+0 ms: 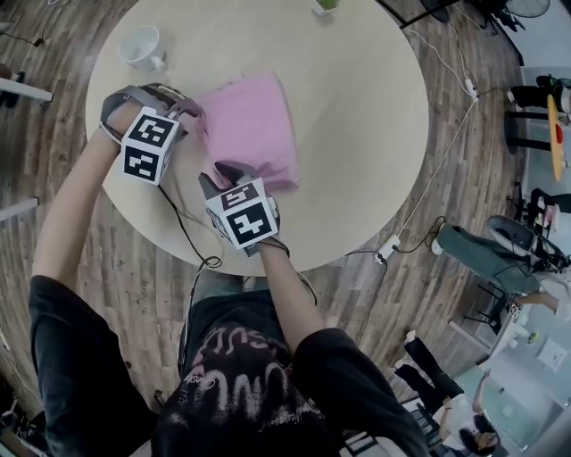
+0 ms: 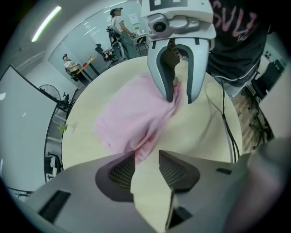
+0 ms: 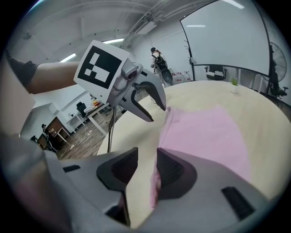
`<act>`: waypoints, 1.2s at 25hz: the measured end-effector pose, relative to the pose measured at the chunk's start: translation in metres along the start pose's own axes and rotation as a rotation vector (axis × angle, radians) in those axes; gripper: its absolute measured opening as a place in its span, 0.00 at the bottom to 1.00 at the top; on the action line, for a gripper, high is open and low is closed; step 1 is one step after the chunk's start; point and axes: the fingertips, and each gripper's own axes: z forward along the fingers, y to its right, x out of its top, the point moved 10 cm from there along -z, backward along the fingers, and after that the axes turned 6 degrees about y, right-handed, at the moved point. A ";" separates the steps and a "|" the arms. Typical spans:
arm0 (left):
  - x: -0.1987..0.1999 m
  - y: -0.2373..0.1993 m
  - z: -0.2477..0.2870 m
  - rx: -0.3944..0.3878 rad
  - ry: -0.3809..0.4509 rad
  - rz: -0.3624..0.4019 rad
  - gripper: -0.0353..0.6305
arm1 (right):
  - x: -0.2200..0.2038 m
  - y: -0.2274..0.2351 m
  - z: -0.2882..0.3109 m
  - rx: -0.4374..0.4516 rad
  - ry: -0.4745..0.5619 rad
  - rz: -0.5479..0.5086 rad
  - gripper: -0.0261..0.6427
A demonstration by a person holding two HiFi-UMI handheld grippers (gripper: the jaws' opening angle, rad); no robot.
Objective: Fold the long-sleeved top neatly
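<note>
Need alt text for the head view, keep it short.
A folded pink top lies on a round pale table, with the left gripper and right gripper at its near-left edges. A white mug stands at the table's far left.

The top (image 1: 250, 129) lies on the table (image 1: 357, 116), mug (image 1: 143, 46) beyond, leftward.

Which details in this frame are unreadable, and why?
- All views: the pink top hides its sleeves inside its own folds.
- Head view: marker cubes and gripper bodies cover the jaw gaps of the left gripper and right gripper.
- Head view: the top edge cuts off the potted plant.
</note>
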 end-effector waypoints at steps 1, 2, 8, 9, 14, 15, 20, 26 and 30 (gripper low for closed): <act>0.000 0.002 -0.003 0.007 0.003 -0.013 0.32 | -0.001 -0.002 -0.001 0.003 0.000 0.000 0.24; 0.001 0.005 -0.005 0.016 0.009 -0.026 0.32 | -0.002 -0.004 -0.002 0.007 -0.001 0.002 0.24; 0.009 0.016 -0.020 0.110 0.083 -0.152 0.27 | -0.006 -0.010 -0.013 -0.001 0.021 0.008 0.21; 0.010 0.019 -0.024 0.139 0.101 -0.194 0.27 | -0.006 -0.010 -0.017 -0.007 0.031 0.011 0.21; 0.012 0.032 -0.045 0.336 0.207 -0.455 0.25 | -0.005 -0.004 -0.040 -0.047 0.099 0.031 0.17; 0.012 0.036 -0.050 0.375 0.211 -0.489 0.25 | -0.005 -0.003 -0.045 -0.055 0.114 0.035 0.17; 0.024 0.057 -0.069 0.540 0.218 -0.630 0.18 | 0.000 0.001 -0.070 -0.081 0.177 0.015 0.13; 0.043 0.081 -0.087 0.684 0.244 -0.777 0.13 | 0.009 0.007 -0.095 -0.076 0.248 -0.030 0.10; 0.064 0.091 -0.101 0.768 0.255 -0.859 0.10 | 0.010 0.009 -0.117 -0.064 0.283 -0.061 0.07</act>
